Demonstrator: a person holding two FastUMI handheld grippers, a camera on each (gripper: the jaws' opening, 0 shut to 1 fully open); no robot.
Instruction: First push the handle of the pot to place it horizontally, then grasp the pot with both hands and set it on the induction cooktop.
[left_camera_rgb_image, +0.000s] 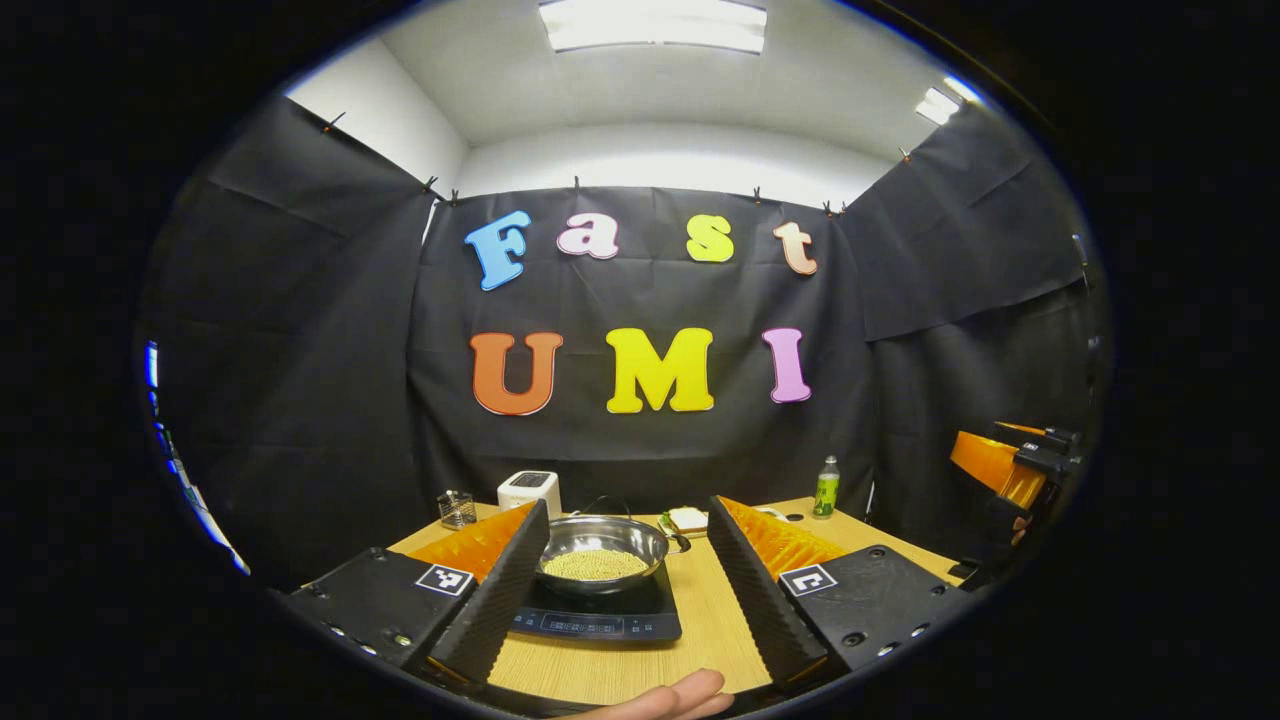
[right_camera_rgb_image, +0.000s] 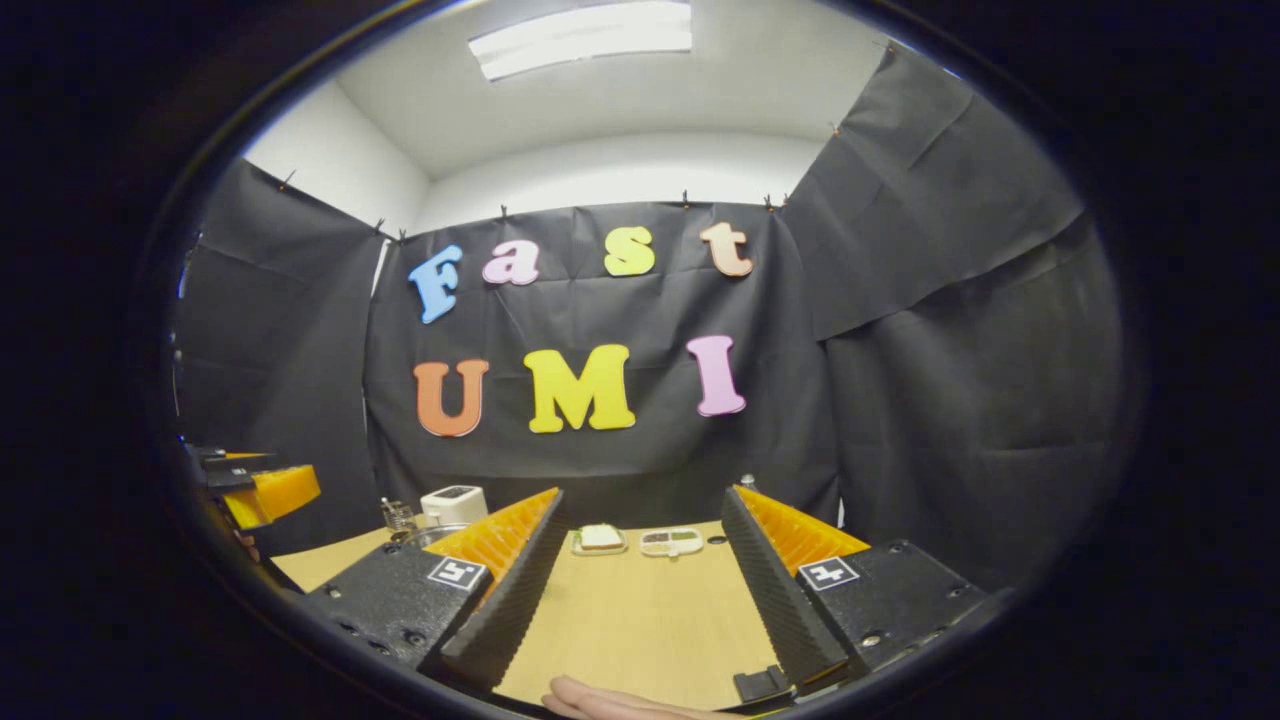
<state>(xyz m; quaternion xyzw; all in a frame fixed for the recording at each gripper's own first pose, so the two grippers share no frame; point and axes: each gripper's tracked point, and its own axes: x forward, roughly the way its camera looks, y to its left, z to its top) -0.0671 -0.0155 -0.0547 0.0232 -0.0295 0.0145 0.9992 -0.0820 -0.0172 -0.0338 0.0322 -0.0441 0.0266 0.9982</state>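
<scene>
Fingertips of a hand (left_camera_rgb_image: 665, 697) are showing at the very bottom of the left gripper view, just behind the left gripper (left_camera_rgb_image: 622, 585), whose two fingers are standing wide apart and gripping nothing. Between those fingers, farther off on the wooden table (left_camera_rgb_image: 715, 610), the pot (left_camera_rgb_image: 602, 553) is sitting on the induction cooktop (left_camera_rgb_image: 600, 612), and it is holding a layer of small yellowish grains. Its handle (left_camera_rgb_image: 678, 543) seems to be pointing off to the right, though it is small and partly hidden by the rim. Behind the pot a white box-shaped appliance (left_camera_rgb_image: 530, 490) and a small glass jar (left_camera_rgb_image: 457, 509) are standing near the back wall, a green bottle (left_camera_rgb_image: 826, 488) is standing toward the right rear corner, and a small dish (left_camera_rgb_image: 688, 519) is lying just beyond the pot. At the right edge of this view the other gripper is hanging in the air, well apart from the table.

In the right gripper view another hand (right_camera_rgb_image: 610, 700) is peeking in at the bottom, and the right gripper (right_camera_rgb_image: 640, 590) is likewise spread open over bare table, holding nothing. Two small dishes (right_camera_rgb_image: 640, 541) are lying side by side ahead of it near the back.
</scene>
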